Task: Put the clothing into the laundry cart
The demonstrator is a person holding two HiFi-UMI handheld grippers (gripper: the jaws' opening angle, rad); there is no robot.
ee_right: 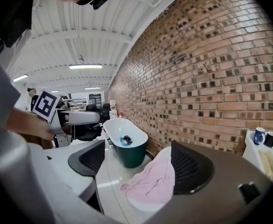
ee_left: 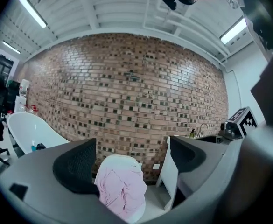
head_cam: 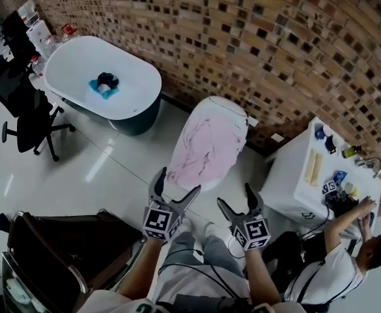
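Holding left tongs (head_cam: pixel 177 181) and right tongs (head_cam: pixel 236 195) side by side, both spread open, gripping nothing. Just ahead, facing pink clothing (head_cam: pixel 206 150), draped over white rounded stand (head_cam: pixel 232 106), lined up between each pair of tips yet apart from them, untouched. Farther left, past that, white bathtub (head_cam: pixel 73 64) holding small dark-and-blue bundle (head_cam: pixel 105 83), beside brick wall (head_cam: pixel 255 38).

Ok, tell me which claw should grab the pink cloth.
Left, probably. Both are open and empty, but the left claw sits nearest the lower edge of the cloth in the head view; the right claw hangs off to its side.
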